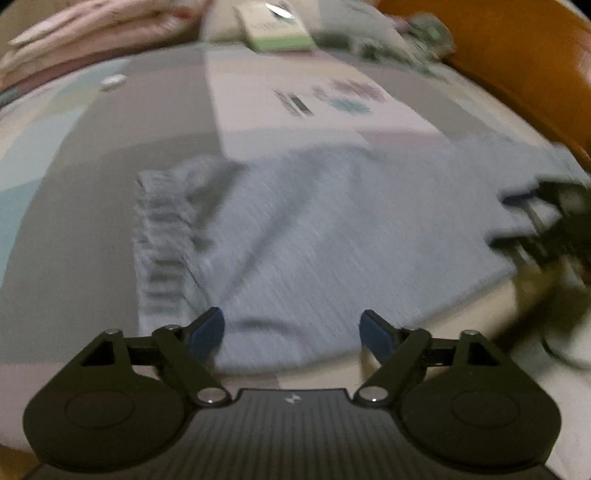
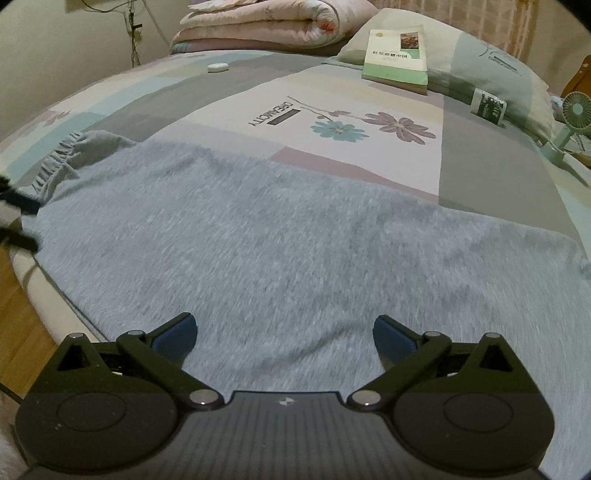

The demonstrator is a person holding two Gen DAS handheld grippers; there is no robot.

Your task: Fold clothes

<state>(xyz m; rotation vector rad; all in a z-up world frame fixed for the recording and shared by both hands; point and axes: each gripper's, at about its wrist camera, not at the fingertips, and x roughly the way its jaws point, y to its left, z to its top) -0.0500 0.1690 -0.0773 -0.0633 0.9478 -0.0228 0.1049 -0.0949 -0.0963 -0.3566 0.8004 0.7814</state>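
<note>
Left wrist view: left gripper [image 1: 291, 332] has its jaws spread wide, nothing between them. Grey-blue fleece garment [image 1: 314, 236] lies on the bed [image 1: 74, 221] straight ahead of the fingertips, near hem just under them. Gathered elastic waistband [image 1: 159, 236] runs ahead-left. Frame is motion-blurred. Far right, a dark shape at the garment's edge looks like the other gripper; too smeared to read its jaws from here.

Right wrist view: right gripper [image 2: 284, 339] also spread wide, empty, hovering low over the fleece garment [image 2: 295, 236], which fills the space ahead and to both sides. Waistband [image 2: 62, 162] sits far ahead-left. Book [image 2: 397, 55], pillow [image 2: 491, 62], rolled quilt [image 2: 266, 22] well beyond; small fan [image 2: 569, 122] far right.

Progress, my read: the garment lies mostly flat as a broad panel, no compact stack in sight. Could be spread out flat or folded once lengthwise; can't tell which. Further folds are left either way.
</note>
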